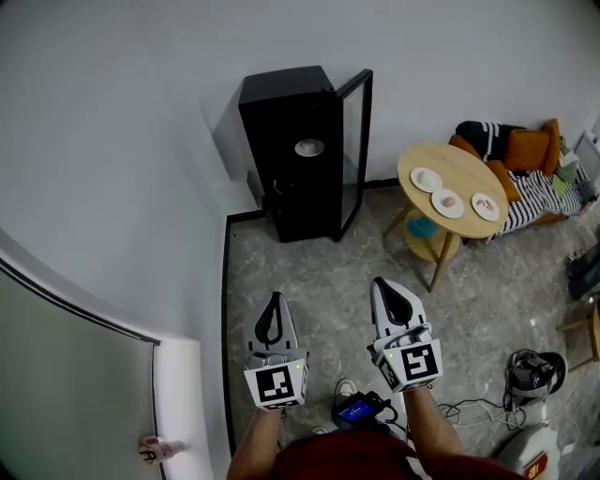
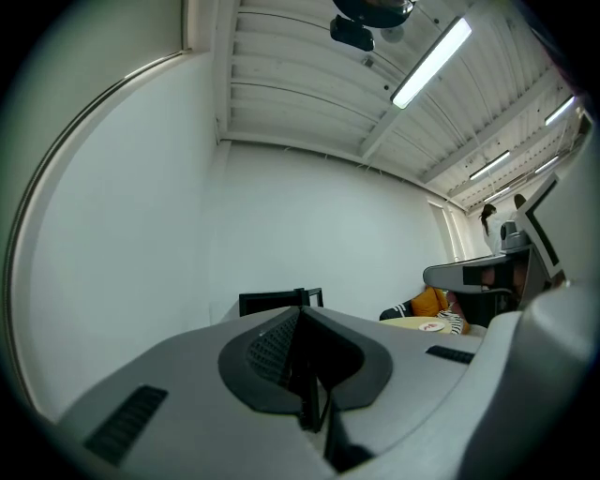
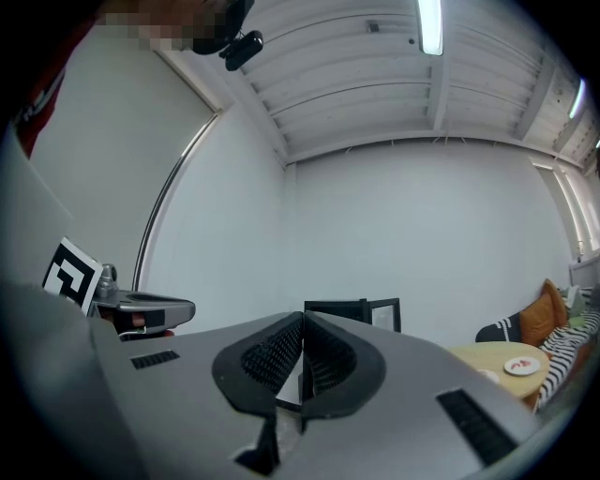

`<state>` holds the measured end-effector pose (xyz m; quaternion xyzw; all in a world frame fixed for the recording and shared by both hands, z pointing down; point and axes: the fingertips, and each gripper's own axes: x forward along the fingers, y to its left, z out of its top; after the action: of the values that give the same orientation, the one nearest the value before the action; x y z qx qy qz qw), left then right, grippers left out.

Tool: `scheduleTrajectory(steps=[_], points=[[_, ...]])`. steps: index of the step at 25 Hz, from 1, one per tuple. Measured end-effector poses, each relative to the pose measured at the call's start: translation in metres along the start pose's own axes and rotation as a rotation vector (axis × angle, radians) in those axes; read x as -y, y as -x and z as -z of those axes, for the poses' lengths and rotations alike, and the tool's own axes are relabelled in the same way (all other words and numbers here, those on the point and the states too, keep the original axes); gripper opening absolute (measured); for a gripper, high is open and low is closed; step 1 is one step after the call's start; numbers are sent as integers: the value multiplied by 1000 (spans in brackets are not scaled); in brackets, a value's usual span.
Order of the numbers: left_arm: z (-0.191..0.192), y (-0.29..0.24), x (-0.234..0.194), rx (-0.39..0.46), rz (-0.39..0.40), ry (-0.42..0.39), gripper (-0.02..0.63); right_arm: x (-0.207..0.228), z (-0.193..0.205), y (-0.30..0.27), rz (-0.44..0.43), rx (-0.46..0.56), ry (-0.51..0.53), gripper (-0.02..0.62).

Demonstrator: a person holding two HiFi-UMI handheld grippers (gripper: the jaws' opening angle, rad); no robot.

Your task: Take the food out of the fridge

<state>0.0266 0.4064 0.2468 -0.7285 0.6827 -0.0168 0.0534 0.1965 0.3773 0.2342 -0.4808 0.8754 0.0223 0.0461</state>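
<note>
1. The grey right tool (image 3: 302,317) fills the lower frame. Its black ribbed jaws are pressed together at the tips with nothing between them.
2. Just past the tips, a black box-shaped fridge (image 3: 336,313) stands against a white wall (image 3: 422,244). Its black-framed door (image 3: 385,315) is swung open to the right.
3. At the left edge, the left tool (image 3: 173,307) lies level and points inward, its black-and-white marker cube (image 3: 71,272) behind it.
4. At the right, a round pale wooden surface (image 3: 483,359) carries a white plate (image 3: 521,366) near its right edge.
5. Beyond that lie an orange cushion (image 3: 546,315) and black-and-white striped fabric (image 3: 574,341).
6. A long lit ceiling tube (image 3: 429,23) glows overhead.
</note>
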Motion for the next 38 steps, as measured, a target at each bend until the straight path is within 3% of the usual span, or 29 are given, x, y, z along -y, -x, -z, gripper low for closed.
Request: scheduleTrajectory(steps=[10,19,27,32,38], points=[[-4,-54,35,6,-7,-12,14,52,4,-29,-33,14,-15,21],[-3,-87,36,7,-32,-12,14,74,9,-56,-36,-13,-2,22],[7,-122,15,9,-26,8,14,75,13,-99,-46,11,12,21],[9,-148,-14,20,-34,13,14,68,25,-135,-55,-69,48,22],[9,-180,-56,23,-35,36,14,53,22,-186,-42,-43,49,22]])
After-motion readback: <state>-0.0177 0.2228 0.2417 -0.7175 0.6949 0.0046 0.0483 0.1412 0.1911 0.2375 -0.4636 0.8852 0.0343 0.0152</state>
